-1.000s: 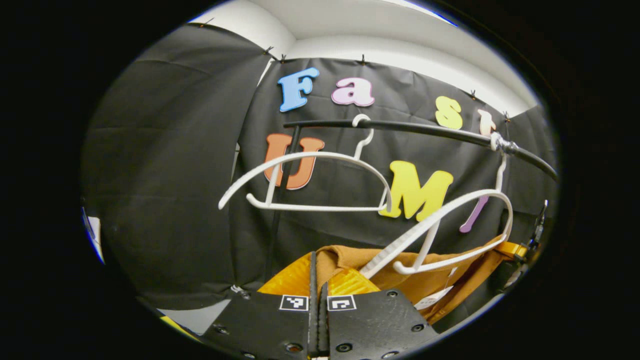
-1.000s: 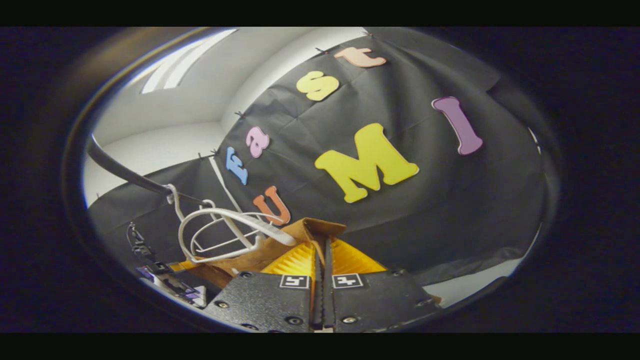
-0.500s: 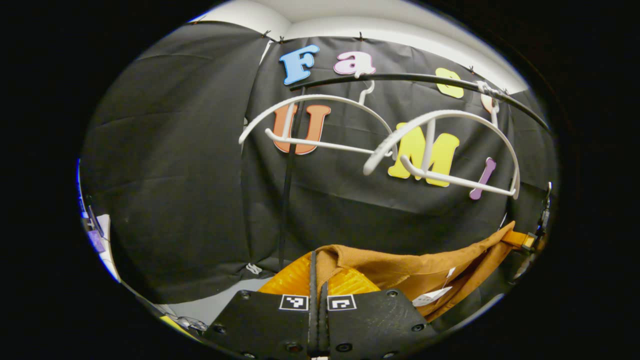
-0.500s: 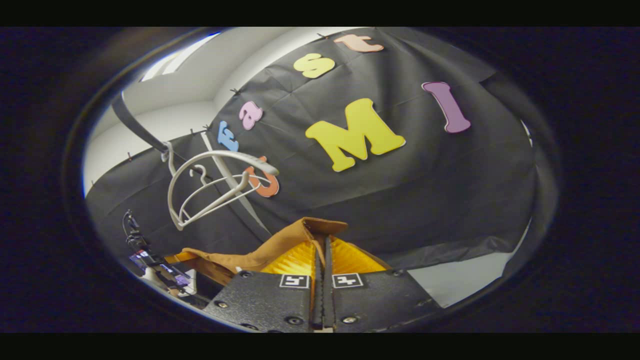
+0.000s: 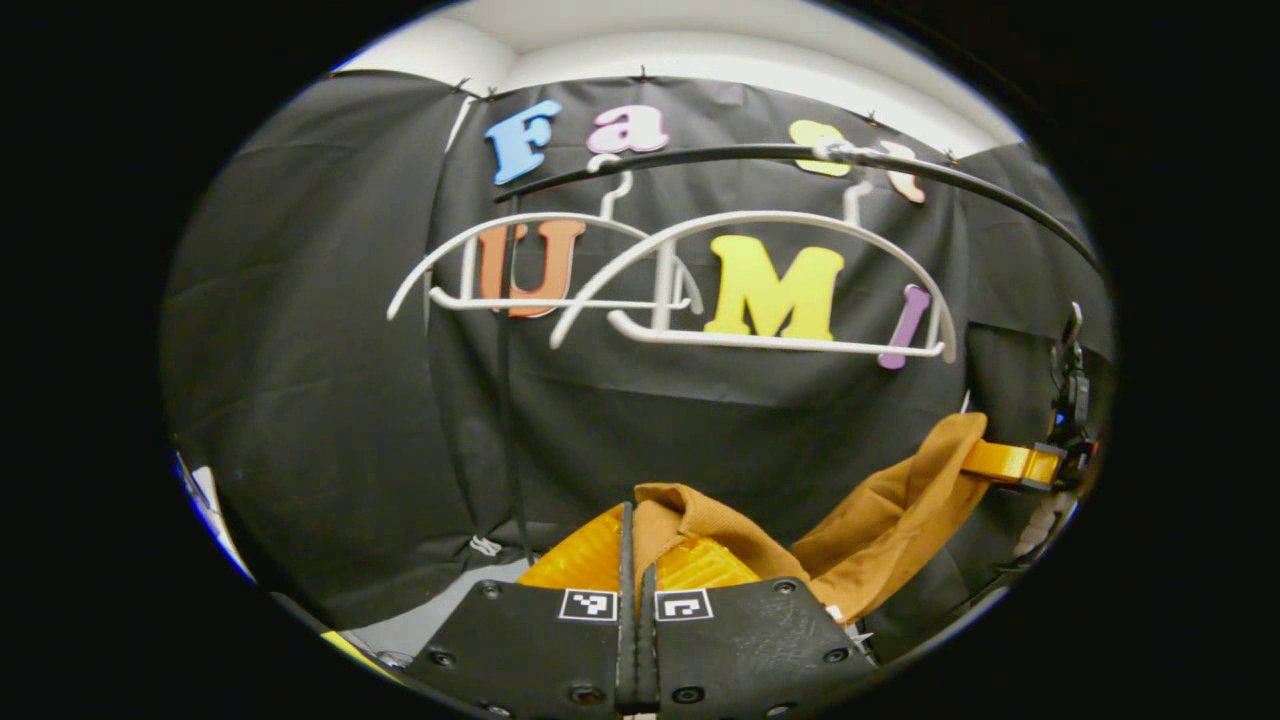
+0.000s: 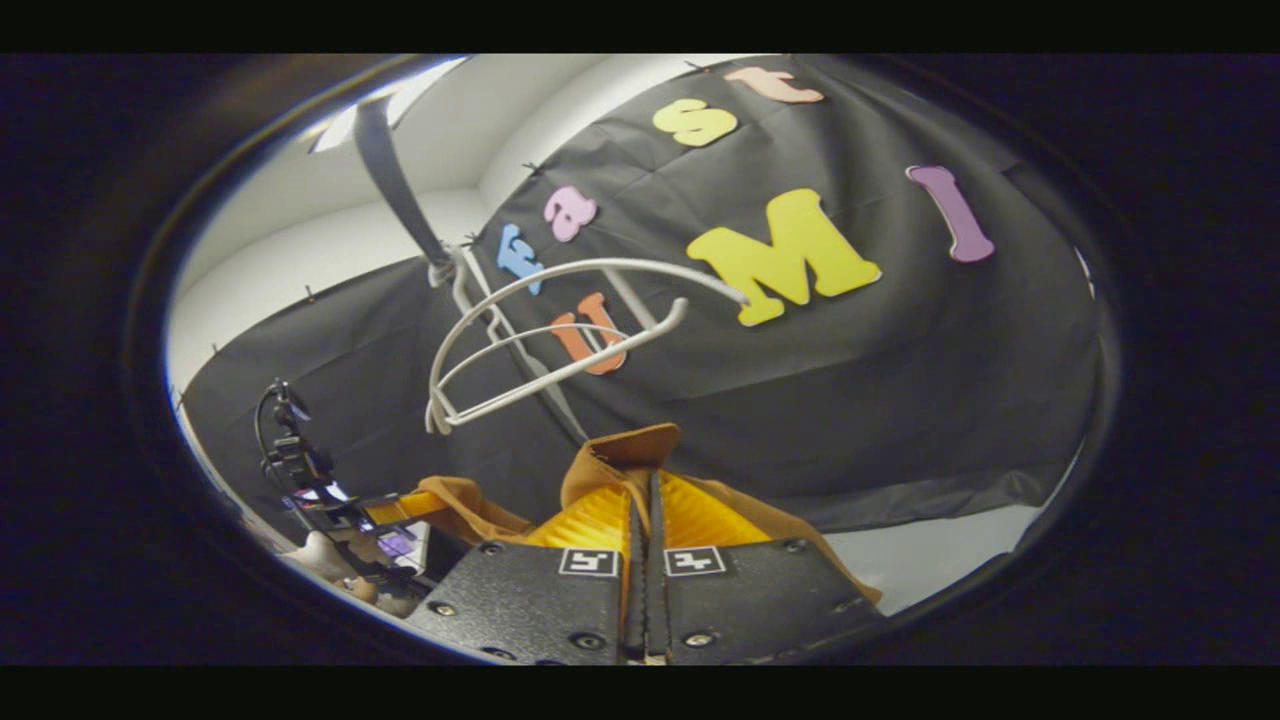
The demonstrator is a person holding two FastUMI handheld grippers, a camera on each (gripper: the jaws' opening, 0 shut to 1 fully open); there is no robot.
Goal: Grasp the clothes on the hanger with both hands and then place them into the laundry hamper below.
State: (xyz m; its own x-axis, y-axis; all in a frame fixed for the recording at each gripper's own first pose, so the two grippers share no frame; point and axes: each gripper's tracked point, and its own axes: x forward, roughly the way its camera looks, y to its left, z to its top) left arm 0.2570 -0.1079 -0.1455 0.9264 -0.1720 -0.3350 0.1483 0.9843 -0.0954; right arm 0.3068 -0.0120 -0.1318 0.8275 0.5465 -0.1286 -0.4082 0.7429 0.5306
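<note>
A brown garment [image 5: 870, 530] hangs slack between my two grippers, below the hangers and clear of them. My left gripper [image 5: 633, 512] is shut on one folded edge of it. In the left gripper view the right gripper [image 5: 1005, 462] pinches the garment's far end at the right. My right gripper [image 6: 648, 482] is shut on a brown fold [image 6: 625, 452]; in that view the left gripper [image 6: 400, 508] holds the other end at lower left. Two bare white hangers [image 5: 760, 225] [image 5: 520, 300] hang from a black rail [image 5: 760, 152]. The nearer hanger [image 6: 560, 275] shows above my right gripper.
The black rail [image 6: 395, 180] slants up to the left in the right gripper view. The booth's black cloth wall [image 5: 330, 380] stands close behind the hangers. A pale floor strip [image 6: 940, 550] shows under the cloth. A hand [image 6: 330, 555] holds the left gripper.
The garment has come down off the nearer hanger, which now hangs bare and level. Both grippers have dropped below the hangers, and the cloth between them has gone slack.
</note>
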